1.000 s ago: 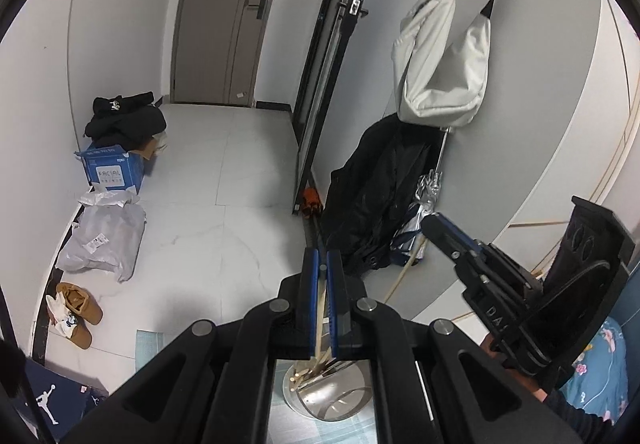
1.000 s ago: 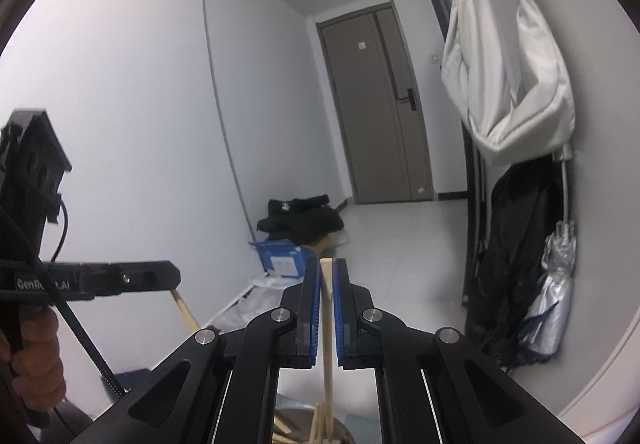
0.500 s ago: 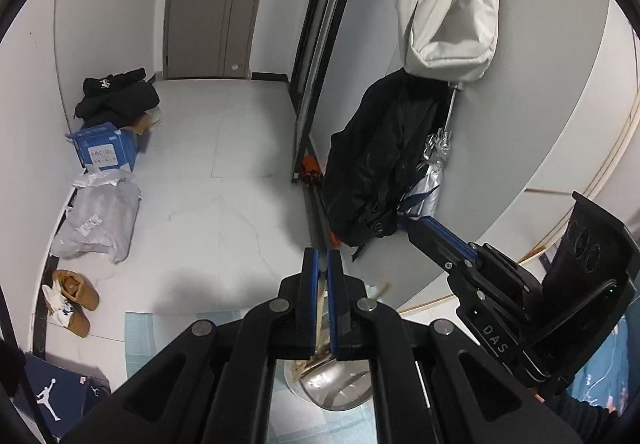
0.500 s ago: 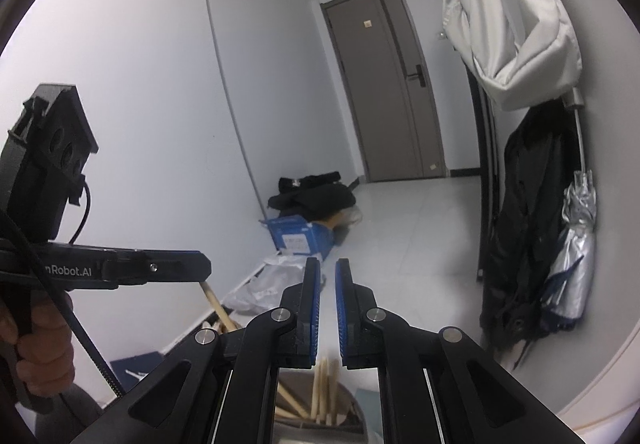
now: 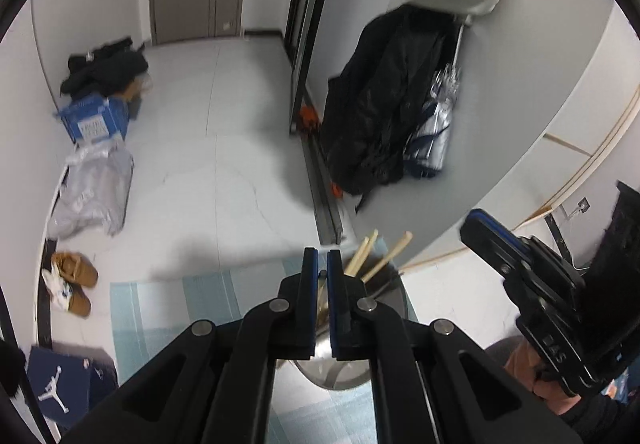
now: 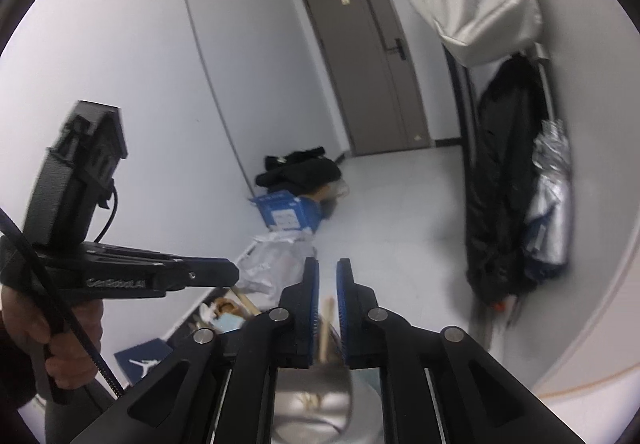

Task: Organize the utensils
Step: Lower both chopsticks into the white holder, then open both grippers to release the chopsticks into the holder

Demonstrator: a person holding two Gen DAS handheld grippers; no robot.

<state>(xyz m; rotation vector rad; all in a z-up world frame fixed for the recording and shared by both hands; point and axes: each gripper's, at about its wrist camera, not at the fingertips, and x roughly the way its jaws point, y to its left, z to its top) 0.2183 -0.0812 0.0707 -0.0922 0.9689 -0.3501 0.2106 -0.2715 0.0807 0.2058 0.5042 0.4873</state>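
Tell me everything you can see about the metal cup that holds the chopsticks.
The metal cup is a shiny, steel-looking round container, mostly hidden behind the black tool bodies in both wrist views. It stands on a pale blue striped mat. Several light wooden chopsticks lean out of it, their ends above the rim. In the right wrist view one stick rises from it between the open pads; its base is not visible.

Chopsticks (image 5: 362, 256) in metal cup (image 5: 352, 368) — shoes (image 5: 72, 282) far left
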